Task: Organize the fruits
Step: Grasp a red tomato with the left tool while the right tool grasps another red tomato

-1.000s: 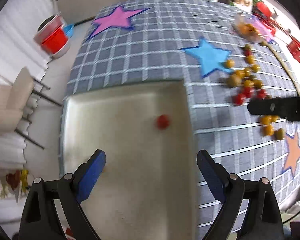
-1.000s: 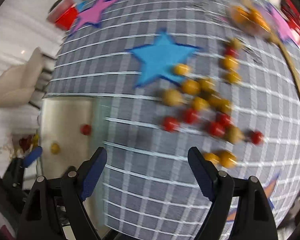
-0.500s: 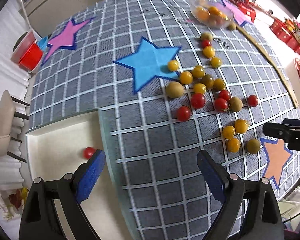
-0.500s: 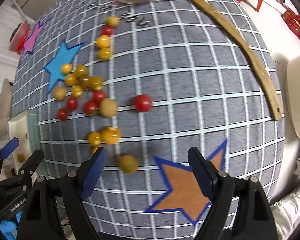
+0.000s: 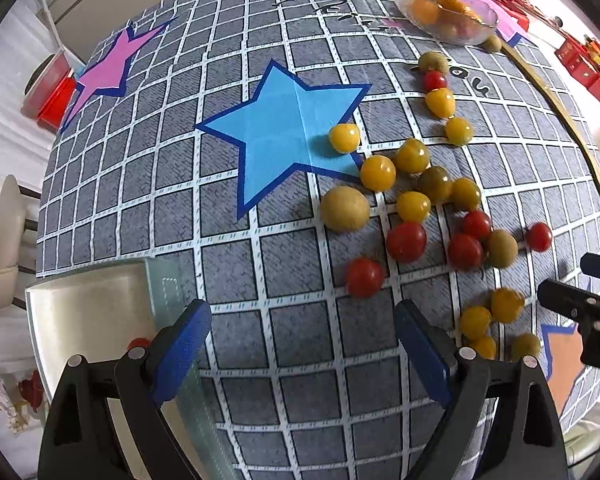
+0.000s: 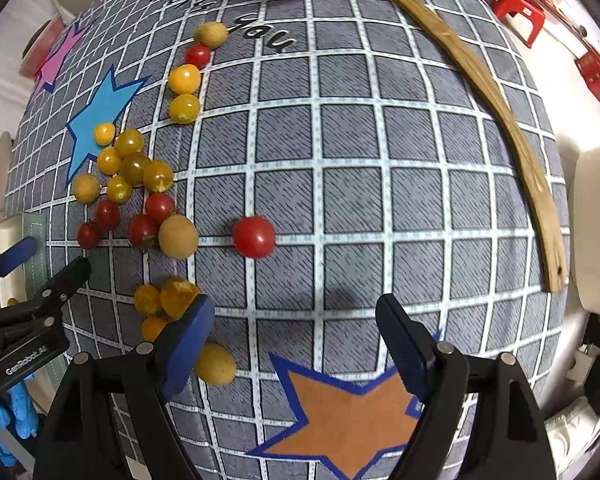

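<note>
Left wrist view: the left gripper [image 5: 302,346] hangs released and empty over the checked tabletop [image 5: 236,272], its jaws spread wide above bare cloth. At near left sits a white tray [image 5: 88,312] holding one red tomato [image 5: 138,344], partly hidden behind a gripper finger. Most of the fruits [image 5: 416,200], red and yellow tomatoes with a few tan round ones, lie loose to the right, just beside the blue star [image 5: 284,132]. A clear bowl [image 5: 446,12] with more fruit stands at the far right.

Right wrist view: the right gripper [image 6: 296,338] is also released, holding nothing, near an orange star [image 6: 340,416]. A lone red tomato [image 6: 254,237] rests ahead of it, apart from the cluster at left. A small yellow fruit [image 6: 12,302] seems to lie in the tray too.

By this evidence, sorting has barely begun; nearly all the fruit remains to be moved.
</note>
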`<move>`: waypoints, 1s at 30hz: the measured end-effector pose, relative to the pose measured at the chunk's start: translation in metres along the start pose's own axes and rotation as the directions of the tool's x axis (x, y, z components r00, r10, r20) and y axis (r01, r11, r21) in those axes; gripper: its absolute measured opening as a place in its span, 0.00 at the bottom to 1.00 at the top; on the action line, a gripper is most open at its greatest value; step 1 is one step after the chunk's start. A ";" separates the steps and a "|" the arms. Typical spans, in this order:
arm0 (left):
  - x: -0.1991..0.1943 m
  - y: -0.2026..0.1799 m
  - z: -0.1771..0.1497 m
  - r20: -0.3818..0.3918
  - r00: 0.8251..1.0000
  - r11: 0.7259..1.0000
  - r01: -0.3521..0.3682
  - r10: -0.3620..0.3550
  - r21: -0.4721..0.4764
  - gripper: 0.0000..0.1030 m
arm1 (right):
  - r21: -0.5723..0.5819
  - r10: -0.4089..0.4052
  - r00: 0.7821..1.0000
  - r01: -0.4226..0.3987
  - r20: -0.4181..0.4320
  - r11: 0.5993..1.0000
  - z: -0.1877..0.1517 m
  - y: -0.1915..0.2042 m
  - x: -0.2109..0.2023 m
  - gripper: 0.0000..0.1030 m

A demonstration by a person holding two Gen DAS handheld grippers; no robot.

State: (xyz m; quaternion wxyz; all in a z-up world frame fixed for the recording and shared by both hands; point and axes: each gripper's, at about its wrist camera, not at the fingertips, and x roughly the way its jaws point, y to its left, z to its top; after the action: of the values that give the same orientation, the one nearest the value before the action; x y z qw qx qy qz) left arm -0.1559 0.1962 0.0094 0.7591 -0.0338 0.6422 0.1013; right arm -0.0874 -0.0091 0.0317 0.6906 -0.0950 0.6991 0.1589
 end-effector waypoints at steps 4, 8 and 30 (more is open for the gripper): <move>0.005 -0.002 0.004 0.000 1.000 1.000 -0.005 0.005 0.008 0.90 | -0.019 -0.006 1.000 0.006 0.014 1.000 -0.002 -0.009 0.001 0.82; 0.010 -0.006 0.004 -0.011 1.000 1.000 -0.012 0.012 0.017 0.74 | -0.029 -0.004 1.000 0.005 0.011 1.000 -0.004 -0.011 0.002 0.68; 0.005 -0.027 0.010 -0.018 0.997 0.996 0.078 -0.078 0.050 0.22 | -0.067 -0.008 0.999 0.011 0.038 0.998 0.024 0.023 0.016 0.22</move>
State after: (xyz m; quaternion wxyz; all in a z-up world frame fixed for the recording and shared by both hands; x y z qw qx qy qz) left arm -0.1406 0.1717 0.0042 0.7580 -0.0405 0.6487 0.0552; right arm -0.0733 0.0220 0.0178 0.7009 -0.1187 0.6796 0.1809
